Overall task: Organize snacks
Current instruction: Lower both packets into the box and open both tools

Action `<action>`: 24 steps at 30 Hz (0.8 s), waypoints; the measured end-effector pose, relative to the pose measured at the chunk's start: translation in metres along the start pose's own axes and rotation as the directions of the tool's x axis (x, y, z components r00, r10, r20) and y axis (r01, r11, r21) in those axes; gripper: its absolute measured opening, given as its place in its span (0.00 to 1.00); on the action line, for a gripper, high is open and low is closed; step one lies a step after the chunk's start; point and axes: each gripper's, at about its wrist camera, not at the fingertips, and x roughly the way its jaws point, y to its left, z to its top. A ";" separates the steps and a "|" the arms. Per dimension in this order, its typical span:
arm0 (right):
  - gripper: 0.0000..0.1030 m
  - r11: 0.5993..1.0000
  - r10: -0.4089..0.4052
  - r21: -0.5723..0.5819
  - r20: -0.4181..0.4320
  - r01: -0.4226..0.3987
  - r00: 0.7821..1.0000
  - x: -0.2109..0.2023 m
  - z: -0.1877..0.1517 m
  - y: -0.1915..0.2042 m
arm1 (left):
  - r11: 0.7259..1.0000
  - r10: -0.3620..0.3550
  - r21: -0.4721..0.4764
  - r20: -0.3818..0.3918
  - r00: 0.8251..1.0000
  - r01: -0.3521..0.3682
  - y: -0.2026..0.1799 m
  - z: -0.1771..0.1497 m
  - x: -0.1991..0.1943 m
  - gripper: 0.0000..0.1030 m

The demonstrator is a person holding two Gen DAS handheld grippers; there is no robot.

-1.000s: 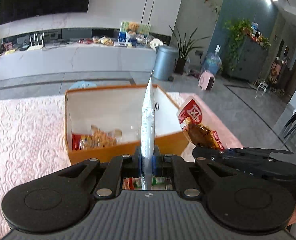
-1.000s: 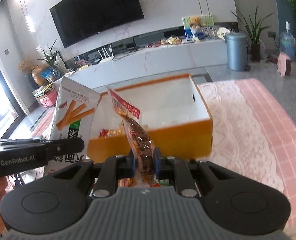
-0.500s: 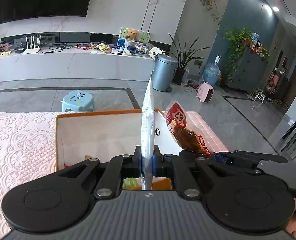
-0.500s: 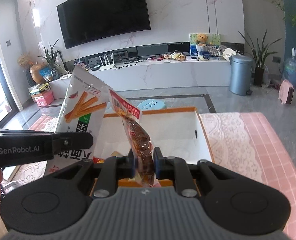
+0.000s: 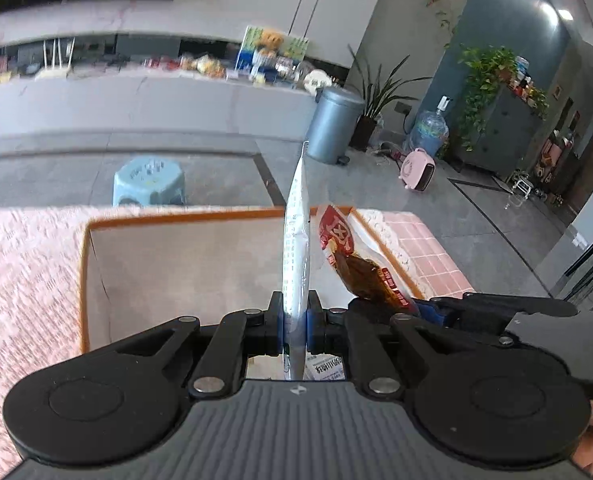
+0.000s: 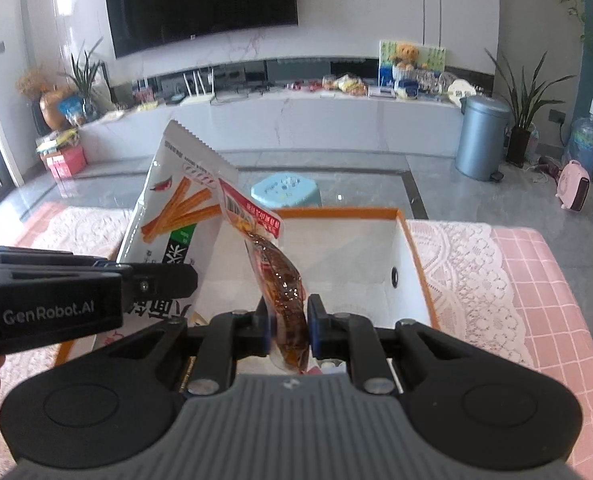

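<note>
My left gripper (image 5: 295, 314) is shut on a white snack bag (image 5: 296, 240), seen edge-on; in the right wrist view it shows orange sticks on its face (image 6: 176, 216). My right gripper (image 6: 288, 322) is shut on a clear red-topped packet of brown snack (image 6: 274, 272), which also shows in the left wrist view (image 5: 356, 268). Both are held above the open orange box with white inside (image 5: 176, 264), (image 6: 410, 240). The box floor is mostly hidden by the grippers.
The box stands on a table with a pink lace cloth (image 6: 496, 280). Beyond the table's far edge are a light blue stool (image 5: 148, 180), a grey bin (image 6: 482, 136) and a long white counter.
Both grippers have moved forward over the box with their snacks still held. The box's front wall and the snacks inside it have dropped out of view below the grippers.
</note>
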 end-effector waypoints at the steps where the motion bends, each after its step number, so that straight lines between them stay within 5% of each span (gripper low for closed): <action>1: 0.13 1.000 -0.001 -0.002 -0.013 0.001 1.000 0.006 -0.001 -0.001 | 1.000 -0.007 -0.017 -0.014 1.000 0.006 0.004 -0.002 0.004 0.10; 10: 0.13 0.998 -0.059 -0.043 -0.158 0.053 0.986 0.051 -0.011 0.003 | 0.994 -0.021 -0.112 -0.166 0.986 0.002 0.024 -0.016 0.041 0.10; 24: 0.13 0.988 -0.130 -0.118 -0.307 0.098 0.943 0.084 -0.028 0.006 | 0.988 -0.025 -0.156 -0.274 0.961 -0.019 0.033 -0.019 0.059 0.10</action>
